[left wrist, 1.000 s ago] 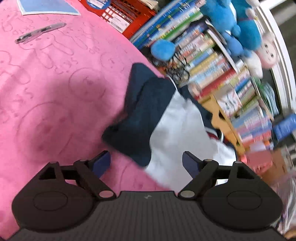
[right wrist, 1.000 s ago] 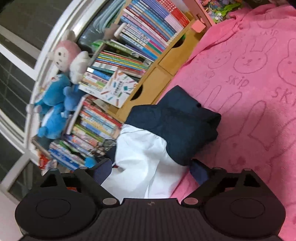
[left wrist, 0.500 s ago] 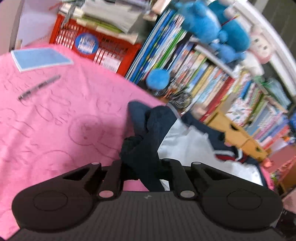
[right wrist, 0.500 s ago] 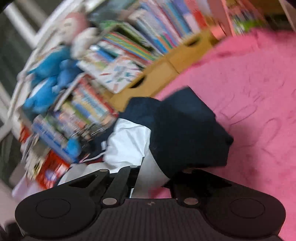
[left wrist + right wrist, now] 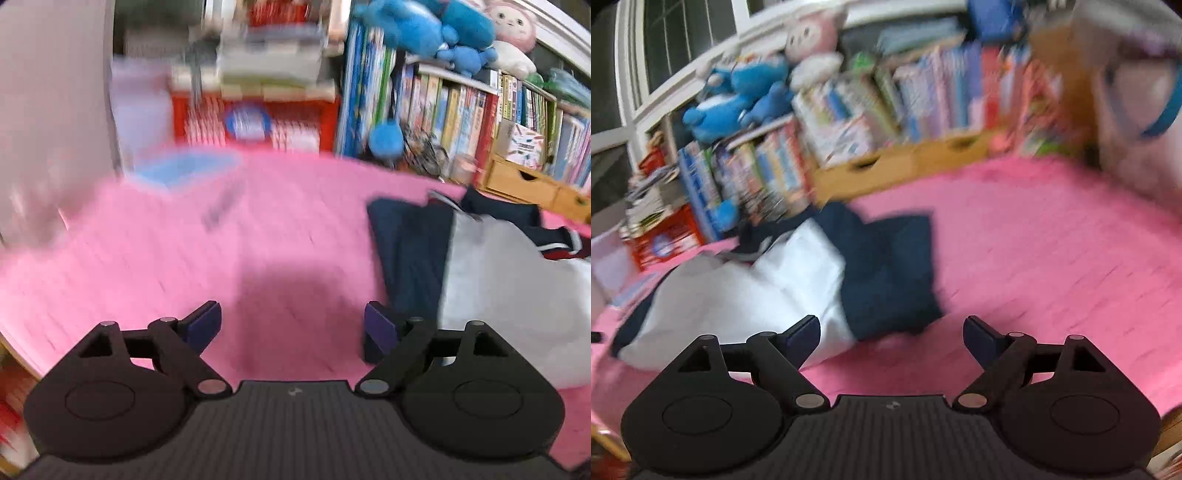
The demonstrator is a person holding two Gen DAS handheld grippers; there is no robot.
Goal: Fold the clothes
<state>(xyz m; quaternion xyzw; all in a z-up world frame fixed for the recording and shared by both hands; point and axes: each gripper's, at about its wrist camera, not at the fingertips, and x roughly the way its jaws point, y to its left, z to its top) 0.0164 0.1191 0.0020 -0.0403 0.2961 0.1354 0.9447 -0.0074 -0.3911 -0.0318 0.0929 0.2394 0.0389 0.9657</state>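
Note:
A navy and white garment (image 5: 476, 273) lies bunched on the pink bunny-print cloth (image 5: 236, 258), at the right of the left wrist view. My left gripper (image 5: 293, 325) hangs over bare pink cloth to the garment's left, its jaws opening with nothing between them. In the right wrist view the same garment (image 5: 820, 280) spreads at centre left. My right gripper (image 5: 892, 338) sits just in front of its navy edge, jaws opening, holding nothing. Both views are blurred by motion.
Packed bookshelves (image 5: 480, 110) with blue plush toys (image 5: 424, 26) and a pink plush (image 5: 812, 40) stand behind the cloth. A red basket (image 5: 255, 122), a blue sheet (image 5: 184, 168), a pen (image 5: 221, 205) and wooden drawers (image 5: 905, 162) line the back edge.
Both grippers closed on the garment's navy edge half a second ago, then let go and opened. Both have pulled back and rolled level; the garment now lies flatter on the cloth.

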